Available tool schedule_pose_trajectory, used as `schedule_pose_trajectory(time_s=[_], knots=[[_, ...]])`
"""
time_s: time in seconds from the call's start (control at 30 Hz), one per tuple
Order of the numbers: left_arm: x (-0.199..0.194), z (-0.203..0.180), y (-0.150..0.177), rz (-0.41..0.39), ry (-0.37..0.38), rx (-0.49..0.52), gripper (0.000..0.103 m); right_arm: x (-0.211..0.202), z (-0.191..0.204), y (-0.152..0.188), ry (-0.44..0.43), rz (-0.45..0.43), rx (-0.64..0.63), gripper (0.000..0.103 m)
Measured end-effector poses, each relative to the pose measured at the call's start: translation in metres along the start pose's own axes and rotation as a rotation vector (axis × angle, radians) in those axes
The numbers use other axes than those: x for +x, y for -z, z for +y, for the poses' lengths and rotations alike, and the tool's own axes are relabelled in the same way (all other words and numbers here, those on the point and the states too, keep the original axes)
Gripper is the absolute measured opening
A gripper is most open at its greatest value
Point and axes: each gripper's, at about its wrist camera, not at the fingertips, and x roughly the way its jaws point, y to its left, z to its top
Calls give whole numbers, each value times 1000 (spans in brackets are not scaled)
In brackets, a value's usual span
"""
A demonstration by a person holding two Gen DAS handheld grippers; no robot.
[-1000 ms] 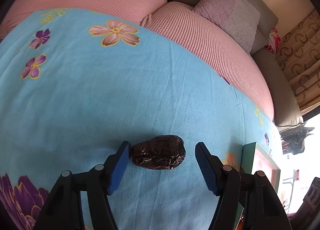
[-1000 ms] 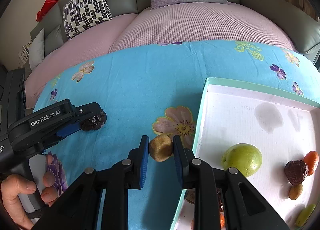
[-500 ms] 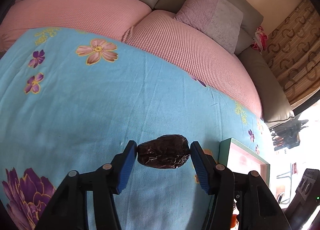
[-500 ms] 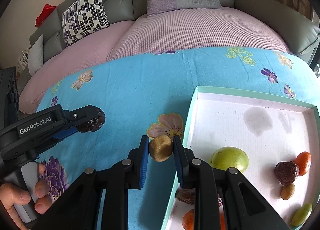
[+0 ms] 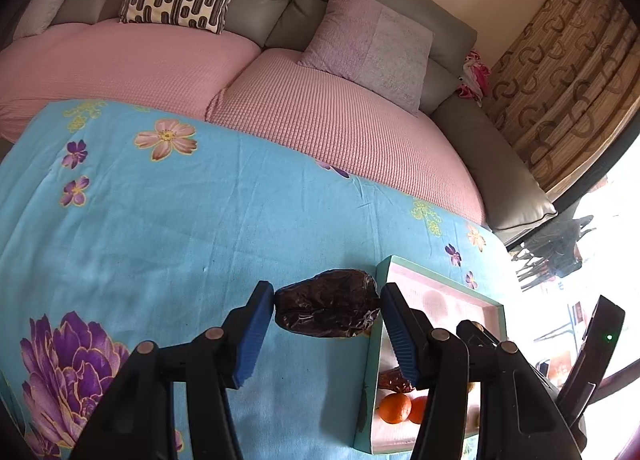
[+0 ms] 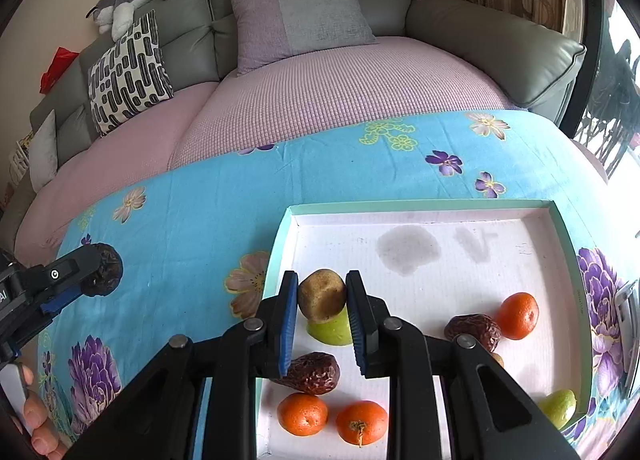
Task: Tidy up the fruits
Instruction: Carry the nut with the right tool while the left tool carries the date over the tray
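My left gripper point(image 5: 326, 294) is shut on a dark wrinkled date point(image 5: 328, 310), held above the blue floral cloth point(image 5: 160, 228) just left of the teal-rimmed white tray point(image 5: 440, 280). From the right wrist view the same date point(image 6: 107, 274) shows at the far left in the left gripper's jaws. My right gripper point(image 6: 322, 292) is shut on a small brown fruit point(image 6: 322, 300) over the tray's point(image 6: 420, 205) left part. Below it lies a green fruit point(image 6: 332, 332), partly hidden.
The tray holds two dates point(image 6: 314, 374) point(image 6: 474, 332), three oranges point(image 6: 303, 414) point(image 6: 362, 422) point(image 6: 518, 316) and another green fruit point(image 6: 558, 406). A pink-covered sofa point(image 6: 340, 100) with cushions lies beyond the cloth. A person's hand point(image 6: 36, 416) is at the lower left.
The left jaws closed on the date, lifted it off the cloth and carried it right toward the tray. The right gripper rose and moved its brown fruit from beside the tray to over it.
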Motion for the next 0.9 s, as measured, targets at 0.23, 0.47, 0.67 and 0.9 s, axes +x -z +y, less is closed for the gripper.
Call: schedule_pose_trajectory(time_s=[0.23,0.47,0.67,0.9], knots=[[-2,-32,18,36,69,69,58,-30,-38,1,61,-53,76,25],[0,-55,43,84,103,117,58,-37,-62,12,85,-41,122,25],[10,-69,75,154,105,168,58,-44,-71,27,82,-29,137,25],[17,-68,97,185,73,194,58,-45,-74,47,70,-5,131,25]])
